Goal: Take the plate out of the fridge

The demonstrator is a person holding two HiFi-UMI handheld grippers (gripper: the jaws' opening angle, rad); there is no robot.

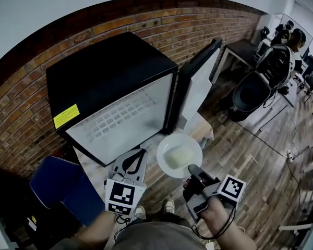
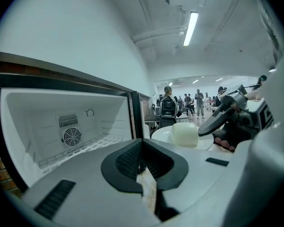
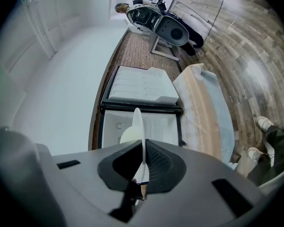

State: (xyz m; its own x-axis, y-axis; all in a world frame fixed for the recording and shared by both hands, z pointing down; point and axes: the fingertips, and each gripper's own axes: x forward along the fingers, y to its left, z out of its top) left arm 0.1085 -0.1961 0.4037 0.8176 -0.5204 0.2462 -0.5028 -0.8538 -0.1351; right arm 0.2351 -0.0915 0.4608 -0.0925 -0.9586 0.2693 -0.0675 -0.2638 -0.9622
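Gripping the plate (image 1: 167, 141) by its near rim, my right tool (image 1: 191, 167) is clamping fully down on the thin white edge, which is showing edge-on between the jaws in the right gripper view. I am holding the plate roughly level in the air outside the fridge (image 1: 109, 72), just in front of the open compartment and near the front edge of the table (image 1: 204, 130) that is carrying the fridge. A pale block (image 1: 178, 155) is lying on the middle of the plate. The fridge door (image 1: 201, 82) is standing wide open on the right, and a white wire rack (image 1: 117, 120) is showing inside. My left tool (image 1: 139, 154) is hovering just beside the plate on its left, with its jaws pressed together and nothing between them. A brick wall (image 1: 161, 25) is running behind the fridge.
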